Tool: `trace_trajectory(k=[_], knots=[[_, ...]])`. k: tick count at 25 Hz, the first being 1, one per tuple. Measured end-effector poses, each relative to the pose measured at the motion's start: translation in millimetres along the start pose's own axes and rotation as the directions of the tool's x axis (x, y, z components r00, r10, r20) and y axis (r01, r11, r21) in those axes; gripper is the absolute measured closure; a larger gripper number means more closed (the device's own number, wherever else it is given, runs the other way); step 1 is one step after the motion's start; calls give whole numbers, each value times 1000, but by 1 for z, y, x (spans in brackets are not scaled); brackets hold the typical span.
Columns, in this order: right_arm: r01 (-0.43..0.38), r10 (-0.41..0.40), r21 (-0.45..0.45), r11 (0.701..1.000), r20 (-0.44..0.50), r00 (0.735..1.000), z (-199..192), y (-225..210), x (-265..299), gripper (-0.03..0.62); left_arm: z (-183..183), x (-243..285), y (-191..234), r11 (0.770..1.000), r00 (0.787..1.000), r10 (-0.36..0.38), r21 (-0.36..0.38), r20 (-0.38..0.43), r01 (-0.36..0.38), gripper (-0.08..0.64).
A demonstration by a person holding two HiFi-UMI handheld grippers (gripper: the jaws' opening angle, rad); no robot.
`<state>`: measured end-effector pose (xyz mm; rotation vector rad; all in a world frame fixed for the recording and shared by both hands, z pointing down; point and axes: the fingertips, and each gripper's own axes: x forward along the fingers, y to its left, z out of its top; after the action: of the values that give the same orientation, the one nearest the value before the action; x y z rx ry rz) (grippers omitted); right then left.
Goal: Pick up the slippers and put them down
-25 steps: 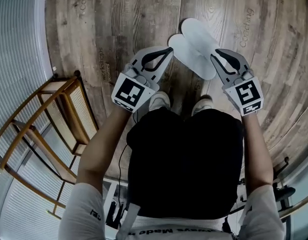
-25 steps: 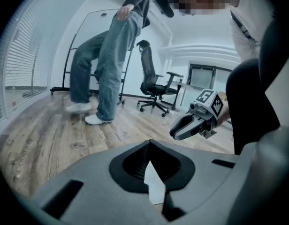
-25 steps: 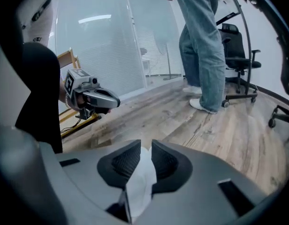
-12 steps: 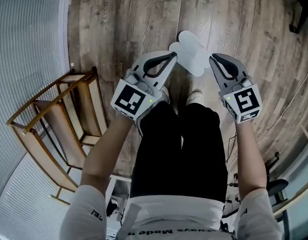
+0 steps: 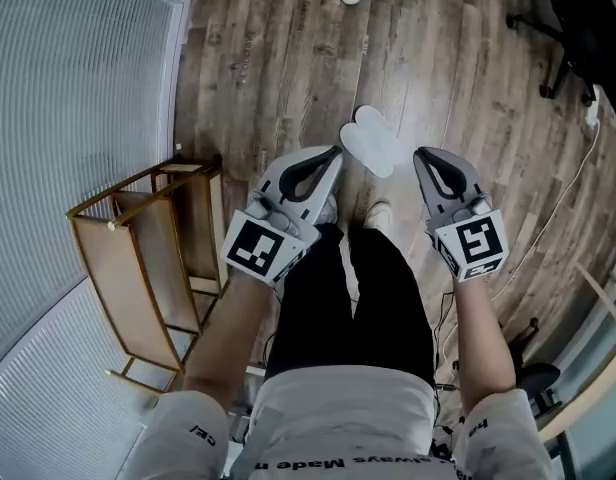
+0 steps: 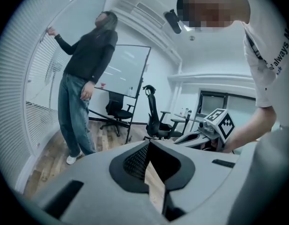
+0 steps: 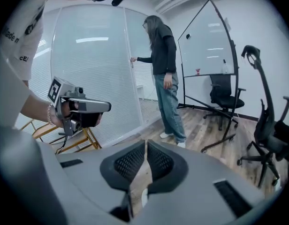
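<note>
1. Slippers point(image 5: 373, 148) lie on the wooden floor point(image 5: 278, 68), a white pair with one overlapping the other, just ahead of my shoes point(image 5: 376, 212). Neither gripper touches them.
2. At the far left the wooden rack point(image 5: 138, 258) looks smaller than it did a second ago, as does everything on the floor. I read that as me straightening up out of a crouch.
3. My left gripper point(image 5: 338, 151) has come up with me and hangs above the floor, to the left of the pair. Its fingers are pressed together with nothing between them.
4. The slippers keep the same spot and the same overlap as before, but they now sit well below both grippers rather than right at the tips.
5. My right gripper point(image 5: 417, 154) has risen the same way, on the right of the pair. Its fingers have just been closing and now meet tip to tip, empty.
6. I judge the put-down done, with the pair resting on the floor and both hands free. Another pick would mean bending down again and spreading the fingers first.
</note>
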<state>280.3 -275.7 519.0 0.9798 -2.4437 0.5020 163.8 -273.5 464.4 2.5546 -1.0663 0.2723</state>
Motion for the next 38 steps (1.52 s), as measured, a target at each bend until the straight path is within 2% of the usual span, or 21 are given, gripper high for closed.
trace_trajectory(k=[7,12,23,28,38], knots=[[46,-47,14,999,39,998,86,27,-70,569,83,-52,-36,999,999,41,-6,5,-41,548],[71,-72,9,997,105,992,171,28,-110,569,159,-72,-55,999,998,46,-2,33,-46,548],[85,-78,-24,996,211,974,288,82,-187,569,285,-136,-90,998,986,64,15,152,-67,548],[88,-76,-33,996,268,961,326,108,-221,569,325,-165,-112,996,976,67,41,206,-77,548],[44,-21,-63,997,336,942,382,157,-261,569,375,-218,-146,994,959,74,59,274,-94,548]])
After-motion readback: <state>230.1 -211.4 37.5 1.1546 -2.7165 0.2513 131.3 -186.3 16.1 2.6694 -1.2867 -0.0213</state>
